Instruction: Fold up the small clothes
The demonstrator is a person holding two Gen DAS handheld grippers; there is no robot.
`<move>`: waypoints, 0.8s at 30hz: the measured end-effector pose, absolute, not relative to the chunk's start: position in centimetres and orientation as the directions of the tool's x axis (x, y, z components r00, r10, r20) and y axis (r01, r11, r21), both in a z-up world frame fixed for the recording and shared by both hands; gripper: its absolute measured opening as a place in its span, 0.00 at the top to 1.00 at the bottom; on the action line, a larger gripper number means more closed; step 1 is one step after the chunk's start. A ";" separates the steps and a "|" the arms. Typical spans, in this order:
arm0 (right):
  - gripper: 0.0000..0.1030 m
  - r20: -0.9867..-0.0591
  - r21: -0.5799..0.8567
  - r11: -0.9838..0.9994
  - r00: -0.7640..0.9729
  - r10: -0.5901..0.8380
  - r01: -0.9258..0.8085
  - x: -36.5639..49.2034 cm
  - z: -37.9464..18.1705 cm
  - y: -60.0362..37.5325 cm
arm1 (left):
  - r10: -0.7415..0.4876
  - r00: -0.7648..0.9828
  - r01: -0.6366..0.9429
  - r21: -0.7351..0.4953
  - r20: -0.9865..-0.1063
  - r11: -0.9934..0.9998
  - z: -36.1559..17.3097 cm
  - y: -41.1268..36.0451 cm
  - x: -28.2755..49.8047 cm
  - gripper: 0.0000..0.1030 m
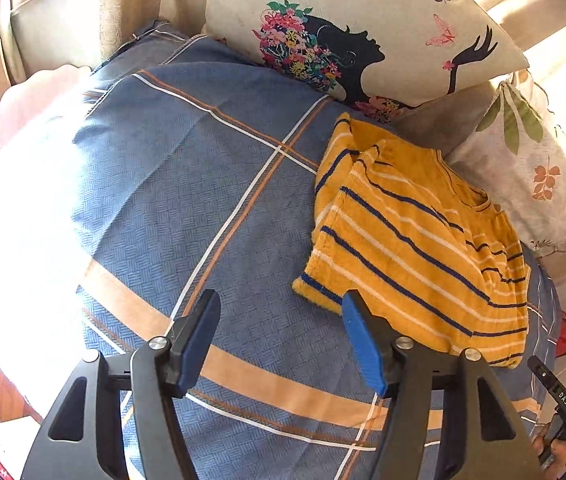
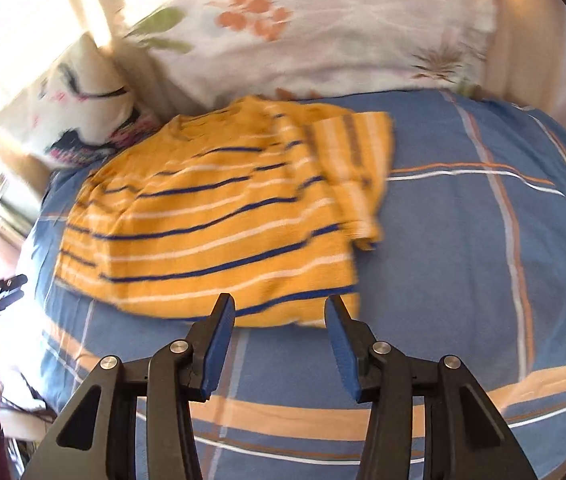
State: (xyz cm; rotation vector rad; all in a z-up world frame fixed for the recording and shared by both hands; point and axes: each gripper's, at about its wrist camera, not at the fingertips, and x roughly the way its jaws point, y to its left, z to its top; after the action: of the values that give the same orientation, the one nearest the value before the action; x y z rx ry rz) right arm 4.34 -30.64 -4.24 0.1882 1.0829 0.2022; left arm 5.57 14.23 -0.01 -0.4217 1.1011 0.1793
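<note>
A small yellow T-shirt (image 1: 415, 236) with dark blue and white stripes lies on the blue plaid bedspread (image 1: 187, 200), one sleeve folded over its body. In the left wrist view my left gripper (image 1: 281, 304) is open and empty, just left of the shirt's near sleeve edge. In the right wrist view the shirt (image 2: 211, 220) lies ahead and to the left. My right gripper (image 2: 279, 308) is open and empty, its tips just in front of the shirt's bottom hem. The right view is motion-blurred.
A cream pillow (image 1: 363, 28) with a woman's silhouette and flowers stands behind the shirt. A white floral pillow (image 2: 323, 28) leans beside it. The other hand-held gripper (image 1: 563, 404) shows at the lower right. Bright sunlight washes out the bed's left side (image 1: 15, 220).
</note>
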 end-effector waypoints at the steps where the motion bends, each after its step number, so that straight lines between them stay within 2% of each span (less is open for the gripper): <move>1: 0.51 -0.853 0.252 0.963 0.447 0.268 -0.096 4.3 -4.1 -29.5 | -0.064 0.450 -0.347 -0.240 -0.891 0.906 0.1 14.4 5.4 0.39; 6: 0.44 -0.845 0.251 0.939 0.419 0.331 -0.235 5.2 -2.7 -22.9 | -0.157 0.447 -0.353 -0.335 -0.881 0.874 -1.4 15.7 6.3 0.39; 13: 0.44 -0.857 0.315 0.889 0.303 0.417 -0.332 11.2 -2.9 -11.3 | -0.313 0.395 -0.305 -0.445 -0.864 0.842 -5.1 16.8 9.3 0.39; 21: 0.43 -0.910 0.289 0.879 0.178 0.375 -0.378 19.0 -6.0 1.7 | -0.516 0.386 -0.231 -0.622 -0.764 0.748 -7.5 16.1 11.7 0.39; 22: 0.43 -0.923 0.267 0.885 0.163 0.349 -0.382 19.7 -6.6 2.8 | -0.541 0.377 -0.219 -0.640 -0.752 0.737 -7.7 15.9 11.9 0.54; 23: 0.43 -0.935 0.242 0.891 0.152 0.320 -0.383 20.2 -7.2 3.7 | -0.547 0.361 -0.216 -0.638 -0.756 0.739 -8.0 15.6 12.0 0.65; 24: 0.41 -0.945 0.218 0.897 0.145 0.292 -0.384 20.5 -7.7 4.5 | -0.555 0.340 -0.212 -0.637 -0.759 0.742 -8.4 15.2 12.1 0.82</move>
State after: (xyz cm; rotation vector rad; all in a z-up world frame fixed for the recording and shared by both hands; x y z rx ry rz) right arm 20.45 4.55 -7.69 -0.0820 1.3397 0.4878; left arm 12.05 15.22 -8.41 -0.7456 1.2324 -0.2525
